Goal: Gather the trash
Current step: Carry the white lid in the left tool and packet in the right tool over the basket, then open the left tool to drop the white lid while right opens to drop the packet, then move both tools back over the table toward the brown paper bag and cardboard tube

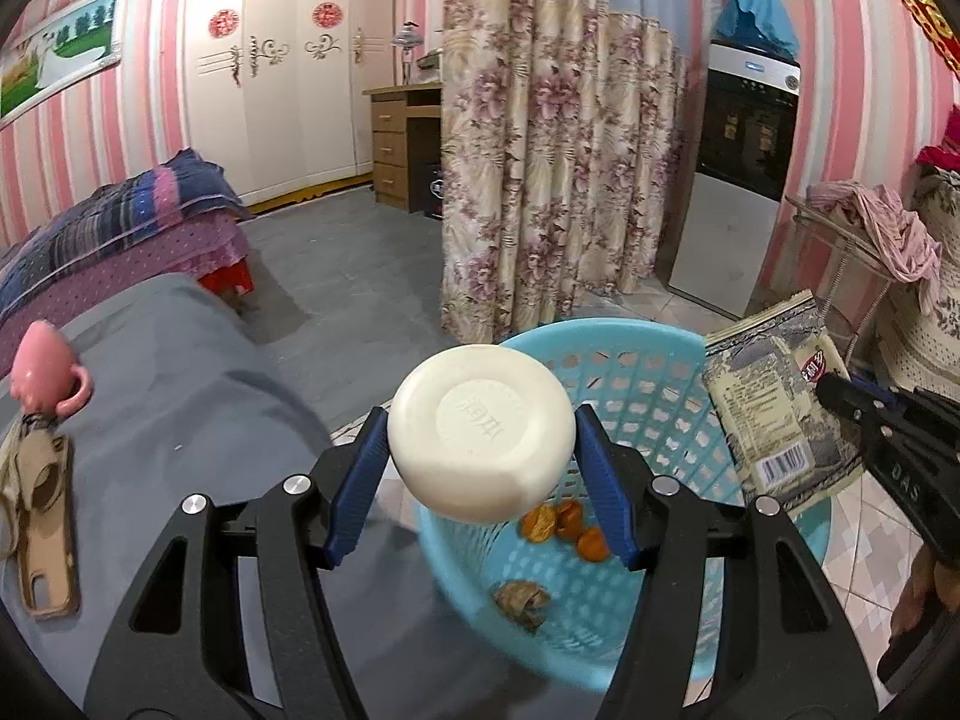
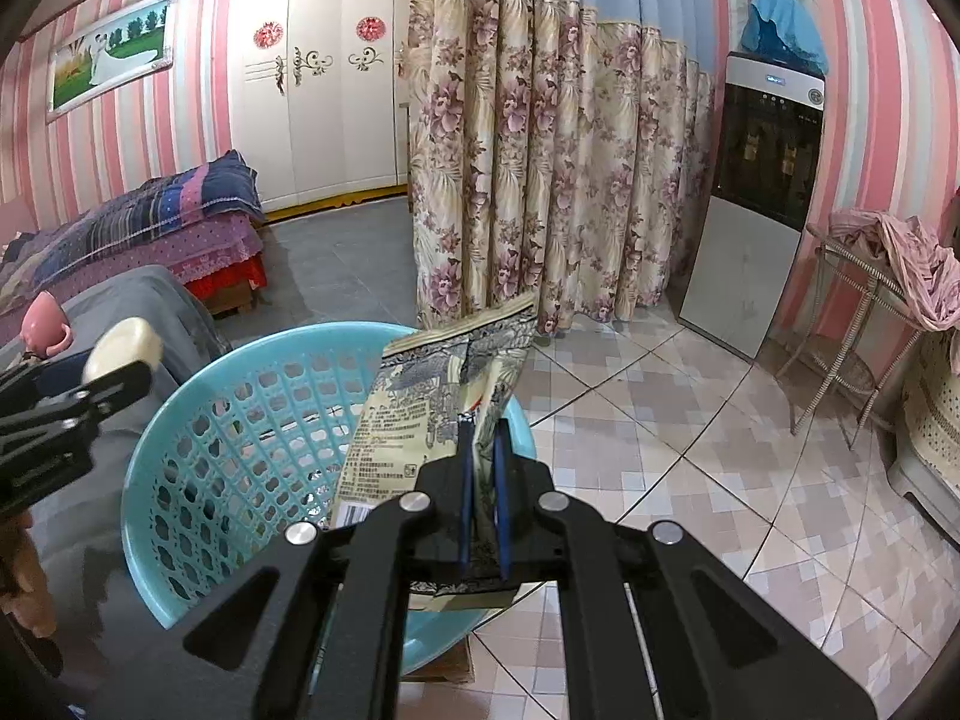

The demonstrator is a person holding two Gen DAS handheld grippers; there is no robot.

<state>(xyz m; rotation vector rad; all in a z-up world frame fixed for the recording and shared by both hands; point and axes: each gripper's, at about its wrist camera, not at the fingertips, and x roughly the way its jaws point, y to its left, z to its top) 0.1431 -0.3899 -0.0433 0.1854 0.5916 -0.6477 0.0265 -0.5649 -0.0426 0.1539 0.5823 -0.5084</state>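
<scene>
Soap bar [image 1: 480, 435], cream, oval, stamped face up: clamped between the blue pads of the left gripper [image 1: 480, 468], held over the near rim of the turquoise plastic basket [image 1: 654, 384]. Snack wrapper [image 2: 420, 414], printed, empty: pinched in the closed jaws of the right gripper [image 2: 483, 450], above the basket's right rim. Basket contents: orange peel pieces [image 1: 567, 525], one crumpled brown scrap [image 1: 522, 597].

Around me the walls [image 2: 120, 138] have pink and white stripes. I see a white wardrobe [image 2: 318, 78], a floral curtain [image 2: 540, 180], a bed [image 1: 120, 228] at left, and a tiled floor [image 2: 690, 450].
</scene>
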